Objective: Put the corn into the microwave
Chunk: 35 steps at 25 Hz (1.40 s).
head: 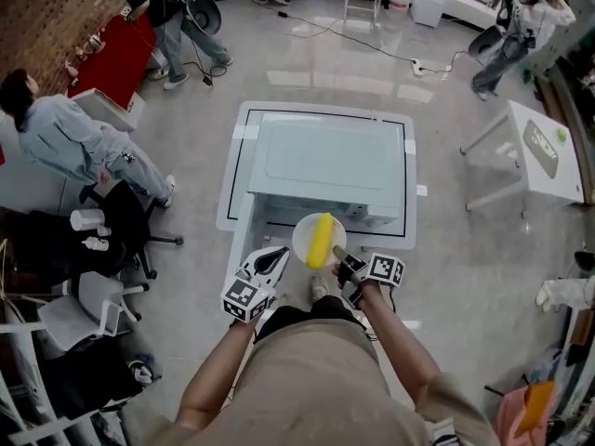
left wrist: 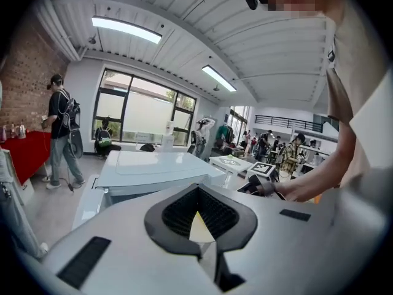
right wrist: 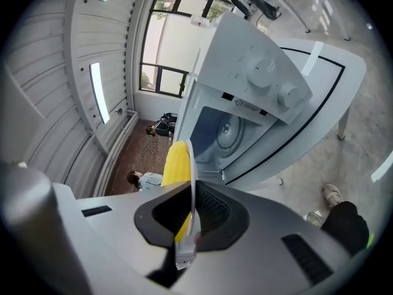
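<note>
A white plate [head: 303, 232] holds a single corn cob [head: 322, 240], bright yellow and lying lengthwise across the middle; the right gripper [head: 346, 266] is clamped on the plate's near rim, holding it just in front of the white microwave [head: 325, 161]; the microwave's cavity stands open on a white table [head: 240, 156]; the left gripper [head: 275, 260] sits just beside the plate with its jaws drawn together; a pale wedge between them cannot be identified.
</note>
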{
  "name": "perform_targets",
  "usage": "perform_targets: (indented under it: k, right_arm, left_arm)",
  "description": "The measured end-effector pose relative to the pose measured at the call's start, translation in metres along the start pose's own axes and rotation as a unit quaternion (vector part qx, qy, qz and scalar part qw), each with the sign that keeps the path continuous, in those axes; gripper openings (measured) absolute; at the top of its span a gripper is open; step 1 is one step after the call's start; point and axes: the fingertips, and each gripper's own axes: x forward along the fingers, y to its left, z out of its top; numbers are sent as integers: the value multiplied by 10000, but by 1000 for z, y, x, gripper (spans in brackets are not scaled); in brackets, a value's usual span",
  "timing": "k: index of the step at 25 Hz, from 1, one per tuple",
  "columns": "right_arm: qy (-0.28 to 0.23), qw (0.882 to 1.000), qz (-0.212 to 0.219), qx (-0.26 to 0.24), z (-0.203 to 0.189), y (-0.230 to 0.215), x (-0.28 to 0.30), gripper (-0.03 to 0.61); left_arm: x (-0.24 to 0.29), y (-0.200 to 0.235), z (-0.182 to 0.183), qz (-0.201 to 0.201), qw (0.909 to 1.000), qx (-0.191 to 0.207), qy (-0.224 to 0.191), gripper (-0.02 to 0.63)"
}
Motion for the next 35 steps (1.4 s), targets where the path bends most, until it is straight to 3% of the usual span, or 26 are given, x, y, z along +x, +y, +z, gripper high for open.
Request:
perform_targets:
  k: [7,11,20,28,35]
  right_arm:
    - [226,9994,-52,-270,14,-38,35,17]
    - [167,9998,-41,-93,18,-61,56,17]
    - [-333,9990,-285,125,42,-110,89,17]
    - [-910,9949,-17,444,69,-125,120,17]
    - [-1175,9916,-130,521,87,-135,147,17]
  left_arm:
    - [18,18,-18,516,9983,-274,-12,5]
    - [24,30,-28,698,9966,-440,30,5]
    - [44,51,-41,535,9973,-344,375,5]
    - [57,55,-43,342,9975,-188,590,5]
    - [63,61,-41,289,9973,-130,663,5]
